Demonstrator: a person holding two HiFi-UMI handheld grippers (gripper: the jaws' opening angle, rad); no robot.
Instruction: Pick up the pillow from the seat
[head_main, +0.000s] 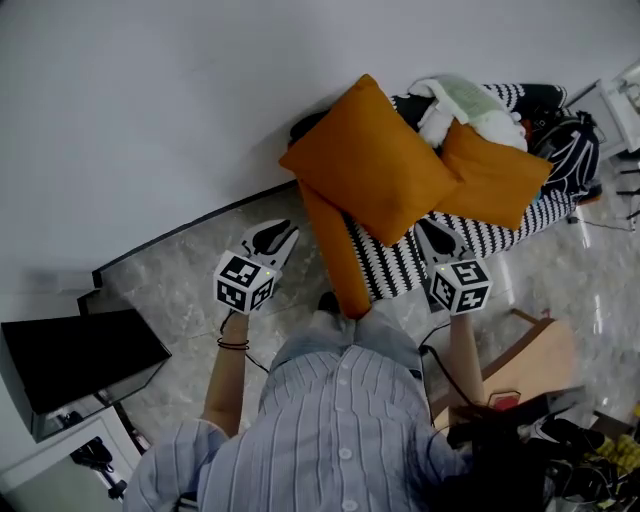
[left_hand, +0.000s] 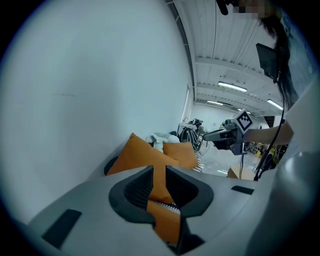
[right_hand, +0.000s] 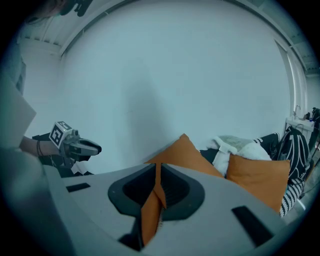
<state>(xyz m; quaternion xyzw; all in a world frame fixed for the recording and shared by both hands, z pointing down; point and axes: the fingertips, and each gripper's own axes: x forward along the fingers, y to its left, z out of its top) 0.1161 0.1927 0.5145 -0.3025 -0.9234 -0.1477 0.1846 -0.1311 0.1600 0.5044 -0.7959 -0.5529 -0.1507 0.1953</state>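
Note:
A big orange pillow (head_main: 370, 160) leans on the black-and-white striped seat (head_main: 400, 265), with a second orange pillow (head_main: 495, 185) to its right. A narrow orange cushion (head_main: 335, 255) hangs down the seat's front. My left gripper (head_main: 287, 236) hovers left of that cushion, apart from it; its jaws stand slightly apart with nothing between them, and the pillow (left_hand: 132, 155) shows beyond the left gripper (left_hand: 159, 169). My right gripper (head_main: 426, 226) is over the striped seat just below the big pillow. The right gripper (right_hand: 158, 167) is shut and empty, the pillow (right_hand: 187, 154) ahead.
A white cloth heap (head_main: 470, 105) and a striped bag (head_main: 575, 150) lie behind the pillows. The pale wall runs close behind the seat. A black box (head_main: 75, 360) stands on the floor at left, a tan board (head_main: 530, 360) at right.

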